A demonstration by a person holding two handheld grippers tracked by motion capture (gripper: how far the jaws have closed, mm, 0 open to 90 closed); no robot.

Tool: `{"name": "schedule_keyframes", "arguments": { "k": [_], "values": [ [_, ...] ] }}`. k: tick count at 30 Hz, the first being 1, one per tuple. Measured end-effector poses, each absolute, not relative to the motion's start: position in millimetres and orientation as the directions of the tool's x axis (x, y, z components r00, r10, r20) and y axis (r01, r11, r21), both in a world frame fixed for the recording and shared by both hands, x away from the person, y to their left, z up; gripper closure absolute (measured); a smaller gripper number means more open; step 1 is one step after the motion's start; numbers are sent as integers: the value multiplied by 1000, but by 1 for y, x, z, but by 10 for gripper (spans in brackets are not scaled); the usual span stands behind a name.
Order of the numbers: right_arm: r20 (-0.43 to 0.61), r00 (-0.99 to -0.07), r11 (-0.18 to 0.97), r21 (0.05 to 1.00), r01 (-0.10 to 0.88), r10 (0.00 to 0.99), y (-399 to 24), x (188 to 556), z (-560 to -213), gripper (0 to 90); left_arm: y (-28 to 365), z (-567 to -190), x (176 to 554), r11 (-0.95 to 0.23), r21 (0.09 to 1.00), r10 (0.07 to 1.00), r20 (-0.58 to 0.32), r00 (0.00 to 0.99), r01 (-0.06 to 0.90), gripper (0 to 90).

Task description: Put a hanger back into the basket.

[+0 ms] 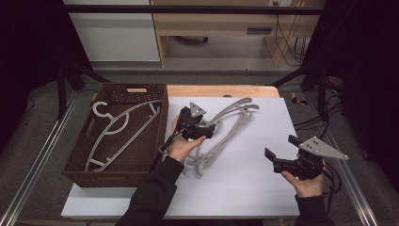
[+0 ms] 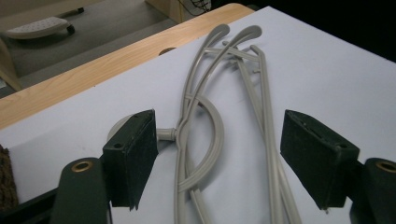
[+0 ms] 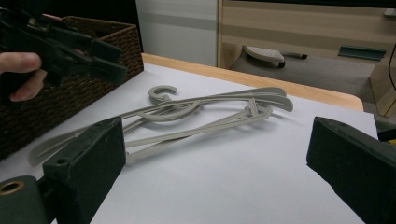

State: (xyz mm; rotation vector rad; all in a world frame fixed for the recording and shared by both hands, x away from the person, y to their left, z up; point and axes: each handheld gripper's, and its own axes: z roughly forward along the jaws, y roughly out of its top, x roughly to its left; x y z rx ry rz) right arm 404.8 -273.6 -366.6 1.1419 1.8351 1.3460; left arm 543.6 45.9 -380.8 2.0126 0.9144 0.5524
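A stack of grey plastic hangers (image 1: 226,125) lies on the white sheet (image 1: 244,183) at the table's middle, hooks toward the basket. My left gripper (image 1: 203,127) hovers over their hook end, held in a hand. In the left gripper view it (image 2: 224,158) is open, and the hangers (image 2: 187,140) run between the jaws without touching either pad. My right gripper (image 1: 281,147) is at the right, apart from the stack, with open jaws. In the right gripper view it (image 3: 215,172) faces the hangers (image 3: 205,116) with nothing between its pads, and the left gripper (image 3: 65,51) is at upper left.
A brown wicker basket (image 1: 117,176) stands at the left edge of the sheet with one grey hanger (image 1: 117,129) lying in it. A wooden table edge (image 1: 221,90) shows beyond the sheet. Metal rails run along both sides, and cables hang at the right.
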Motion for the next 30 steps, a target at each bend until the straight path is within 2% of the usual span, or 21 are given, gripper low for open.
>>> {"name": "schedule_keyframes", "arguments": {
  "k": [9, 13, 17, 26, 28, 30],
  "values": [
    [34, -464, 115, 950, 290, 885, -274, 405, -366, 49, 35, -389, 565, -391, 811, 782, 43, 622, 436, 296],
    [39, -463, 112, 949, 295, 885, -274, 404, -366, 49, 29, -405, 577, -392, 785, 791, 21, 612, 480, 307],
    [38, -464, 111, 951, 290, 885, -275, 404, -365, 48, 27, -424, 588, -422, 750, 795, 36, 606, 508, 320],
    [39, -466, 112, 950, 292, 884, -275, 405, -366, 49, 35, -440, 602, -438, 713, 817, 61, 574, 547, 426],
    [38, -467, 113, 950, 291, 883, -274, 405, -366, 49, 35, -442, 604, -435, 706, 817, 49, 574, 559, 472],
    [38, -467, 114, 950, 291, 883, -274, 405, -366, 48, 34, -446, 606, -437, 695, 818, 42, 574, 571, 481]
  ]
}}
